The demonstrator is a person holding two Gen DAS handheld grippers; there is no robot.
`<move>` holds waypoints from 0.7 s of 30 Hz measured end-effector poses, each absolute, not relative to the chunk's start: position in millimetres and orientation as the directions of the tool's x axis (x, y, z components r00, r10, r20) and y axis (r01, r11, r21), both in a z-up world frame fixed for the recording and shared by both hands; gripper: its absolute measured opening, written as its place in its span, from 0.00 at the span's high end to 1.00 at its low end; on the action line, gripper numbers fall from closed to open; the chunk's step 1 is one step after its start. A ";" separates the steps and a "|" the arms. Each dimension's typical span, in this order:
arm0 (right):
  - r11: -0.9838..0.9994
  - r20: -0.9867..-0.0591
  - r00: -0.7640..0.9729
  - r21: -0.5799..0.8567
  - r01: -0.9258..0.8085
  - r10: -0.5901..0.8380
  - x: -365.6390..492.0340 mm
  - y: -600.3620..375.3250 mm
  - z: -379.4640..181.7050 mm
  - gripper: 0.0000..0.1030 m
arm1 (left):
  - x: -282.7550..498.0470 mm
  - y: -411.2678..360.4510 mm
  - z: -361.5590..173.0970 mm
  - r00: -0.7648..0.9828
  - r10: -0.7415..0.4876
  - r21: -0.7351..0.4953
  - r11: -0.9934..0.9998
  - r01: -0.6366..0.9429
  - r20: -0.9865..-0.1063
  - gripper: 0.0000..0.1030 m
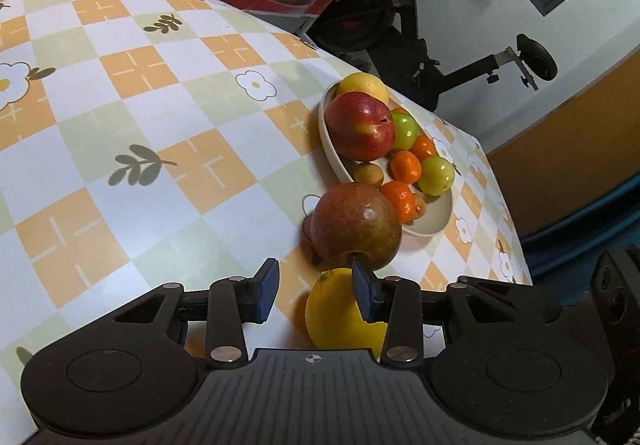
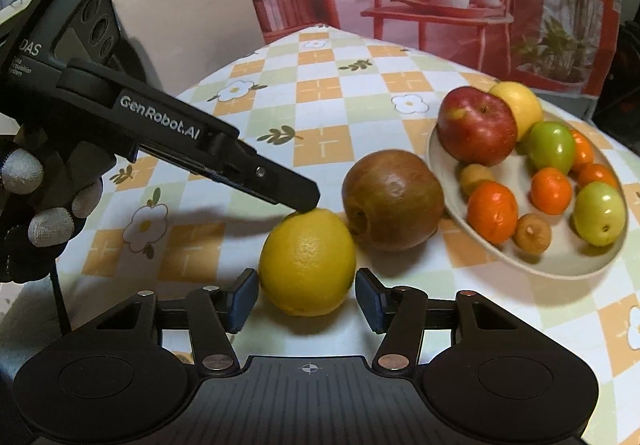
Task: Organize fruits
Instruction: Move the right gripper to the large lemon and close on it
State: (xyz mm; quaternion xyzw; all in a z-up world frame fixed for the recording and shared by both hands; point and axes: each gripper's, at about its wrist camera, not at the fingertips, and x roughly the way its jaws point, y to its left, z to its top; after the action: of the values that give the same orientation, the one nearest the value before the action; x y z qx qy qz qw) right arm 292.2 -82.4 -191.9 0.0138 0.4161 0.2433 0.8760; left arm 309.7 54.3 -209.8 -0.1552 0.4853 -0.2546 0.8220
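A round yellow lemon (image 2: 307, 261) is lying on the bench (image 2: 328, 113), which is covered in an orange, green and white checked cloth with flowers. It is sitting between the two blue pads of the right tongs (image 2: 306, 299), whose jaws are standing wide, one pad just beside each flank of the fruit and neither visibly pressing on it. The left tongs (image 1: 316, 295) are coming in from the left in the right wrist view, their tip meeting the lemon's top; in the left wrist view their jaws are spread apart, with the lemon (image 1: 342, 311) partly behind the right pad and nothing gripped. A large brownish-red apple (image 2: 394, 201) is resting just beside the lemon. Beyond it, a shallow cream oval dish (image 2: 560, 265) is holding a red apple (image 2: 476, 127), another yellow lemon (image 2: 522, 105), green apples, small oranges and small brown fruits.
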 end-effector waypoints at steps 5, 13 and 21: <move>0.880 -0.723 0.527 0.245 -0.408 0.446 292.4 -84.2 -198.8 0.53 | 311.2 53.9 -210.0 0.395 -0.571 -0.503 0.821 0.270 -0.720 0.59; 0.874 -0.709 0.533 0.260 -0.410 0.461 288.6 -89.5 -201.7 0.54 | 312.9 45.4 -209.1 0.387 -0.582 -0.502 0.813 0.294 -0.715 0.61; 0.874 -0.699 0.541 0.273 -0.403 0.467 287.0 -89.6 -204.0 0.53 | 313.7 36.4 -213.4 0.360 -0.604 -0.525 0.796 0.301 -0.711 0.61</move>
State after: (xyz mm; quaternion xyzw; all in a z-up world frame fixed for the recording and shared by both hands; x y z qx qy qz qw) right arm 287.0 -89.6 -204.0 0.0395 0.4098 0.2481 0.8769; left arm 313.7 36.4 -213.4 -0.1542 0.4920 -0.2793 0.8100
